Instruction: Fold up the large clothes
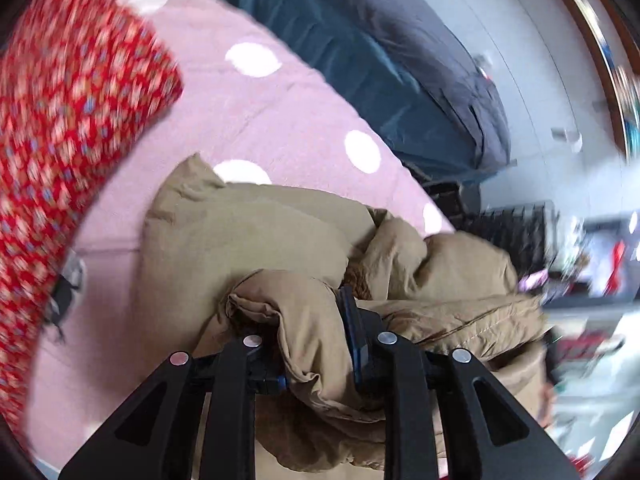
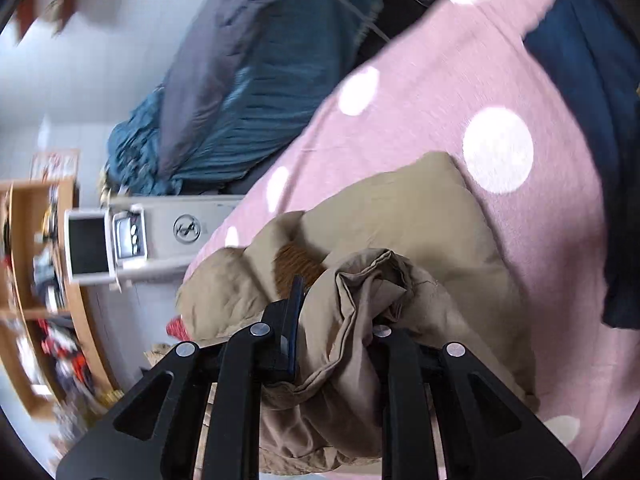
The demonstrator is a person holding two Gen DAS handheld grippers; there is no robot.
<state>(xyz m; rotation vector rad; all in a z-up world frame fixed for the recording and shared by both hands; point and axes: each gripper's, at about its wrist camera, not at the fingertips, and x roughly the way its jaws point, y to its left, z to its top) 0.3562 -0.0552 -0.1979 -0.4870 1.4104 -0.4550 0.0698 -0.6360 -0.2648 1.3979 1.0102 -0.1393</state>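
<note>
Bunching between the fingers of the left gripper (image 1: 316, 340) is a thick fold of a tan padded jacket (image 1: 248, 232), and the jaws are closed on that fold, the cloth swelling out on both sides of the blue-edged finger pad (image 1: 352, 336). From this grip the jacket trails away to the far side, where its flatter part lies on a pink bedcover with white dots (image 1: 208, 104). Left of the jacket a red flower-patterned cloth (image 1: 68, 120) covers the left side of the left wrist view, blurred. Beyond the far right edge of the bedcover a dark blue-grey bundle of fabric (image 1: 380, 64) lies on a pale floor (image 1: 540, 92).

On the other side, the right gripper (image 2: 336, 320) is likewise clamped on a gathered wad of the same tan jacket (image 2: 420, 216); crumpled cloth fills the gap between its fingers and hides the right one, while the left finger pad (image 2: 295, 312) presses against the cloth. A brown furry lining (image 2: 296, 268) shows just beyond that pad. Farther off, the body of the jacket rests on the pink bedcover (image 2: 420, 92), near a large white dot. A dark navy cloth (image 2: 592, 100) lies along the right edge of the bedcover. To the far left a teal pleated fabric (image 2: 248, 112) lies heaped off the bed, and nearer on the left stand a grey appliance (image 2: 176, 228) and a wooden shelf (image 2: 24, 240), all blurred.
</note>
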